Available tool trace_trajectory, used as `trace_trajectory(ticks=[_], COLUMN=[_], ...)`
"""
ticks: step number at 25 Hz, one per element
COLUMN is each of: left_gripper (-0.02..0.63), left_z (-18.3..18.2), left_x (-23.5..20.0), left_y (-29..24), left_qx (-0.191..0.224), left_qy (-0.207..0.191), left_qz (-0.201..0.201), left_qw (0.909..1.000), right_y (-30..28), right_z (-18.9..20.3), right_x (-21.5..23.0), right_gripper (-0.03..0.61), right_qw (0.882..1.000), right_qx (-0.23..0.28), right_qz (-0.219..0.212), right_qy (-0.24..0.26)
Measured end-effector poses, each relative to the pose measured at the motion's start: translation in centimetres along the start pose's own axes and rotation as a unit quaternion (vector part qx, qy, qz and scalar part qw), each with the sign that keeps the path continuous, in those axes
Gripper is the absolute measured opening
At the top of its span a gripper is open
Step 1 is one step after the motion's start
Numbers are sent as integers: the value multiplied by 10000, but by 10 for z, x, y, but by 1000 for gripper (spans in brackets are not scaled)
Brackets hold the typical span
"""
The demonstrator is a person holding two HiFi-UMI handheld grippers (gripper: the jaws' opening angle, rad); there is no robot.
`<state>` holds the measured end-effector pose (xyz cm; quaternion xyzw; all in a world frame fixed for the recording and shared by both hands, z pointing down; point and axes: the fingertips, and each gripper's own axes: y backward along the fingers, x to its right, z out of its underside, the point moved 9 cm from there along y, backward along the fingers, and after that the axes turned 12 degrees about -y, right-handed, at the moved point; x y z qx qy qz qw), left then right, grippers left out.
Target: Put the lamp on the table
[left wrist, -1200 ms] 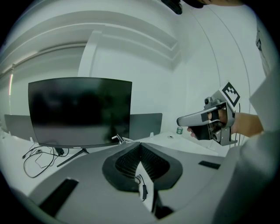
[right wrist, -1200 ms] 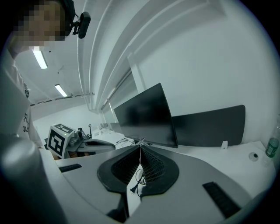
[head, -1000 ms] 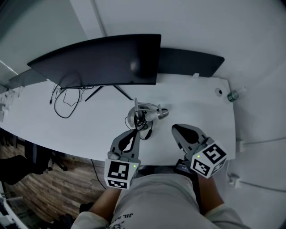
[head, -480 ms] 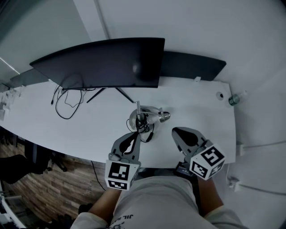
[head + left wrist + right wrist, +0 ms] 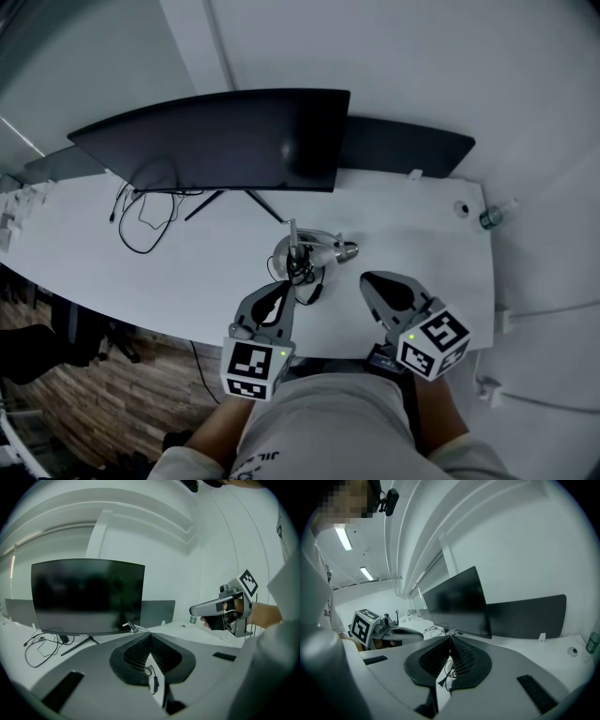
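The lamp (image 5: 314, 249) is lying folded on its side on the white table (image 5: 187, 272), a little toward the near edge and just in front of the monitor's stand. Its dark cord (image 5: 307, 278) is bunching loosely against it at 6 o'clock.

The left gripper (image 5: 281, 287) is hovering at the lamp's 7 o'clock, tips pointing at the cord and just short of it. Its jaws are pressing together with nothing between them. The right gripper (image 5: 367, 279) is hovering at the lamp's 4 o'clock, near but apart from it. Its jaws are likewise meeting at the tips and gripping nothing, with only the cord showing on the table beyond them.

Farther out, a curved black monitor (image 5: 225, 141) is standing at the lamp's 11 o'clock, and a dark panel (image 5: 403, 150) is running behind it toward 1 o'clock. Loose cables (image 5: 141, 216) are trailing across the table at 9 o'clock. A small bottle (image 5: 489, 217) is sitting at the table's far end at 2 o'clock, well apart from everything.
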<state>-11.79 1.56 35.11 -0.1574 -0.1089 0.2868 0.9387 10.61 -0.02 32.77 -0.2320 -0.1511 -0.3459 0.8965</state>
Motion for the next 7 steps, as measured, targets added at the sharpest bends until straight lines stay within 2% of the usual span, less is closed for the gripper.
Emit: trace_trajectory(ticks=[7], left_gripper=[3], left_z=[0], left_x=[0], left_y=[2], left_qx=[-19], left_qy=[19], left_qz=[14], left_qw=[10000], right_y=[0], right_z=[0], right_x=[-3], right_gripper=[31], right_qw=[10000], right_qx=[10], right_qz=[-11], right_qy=[-28])
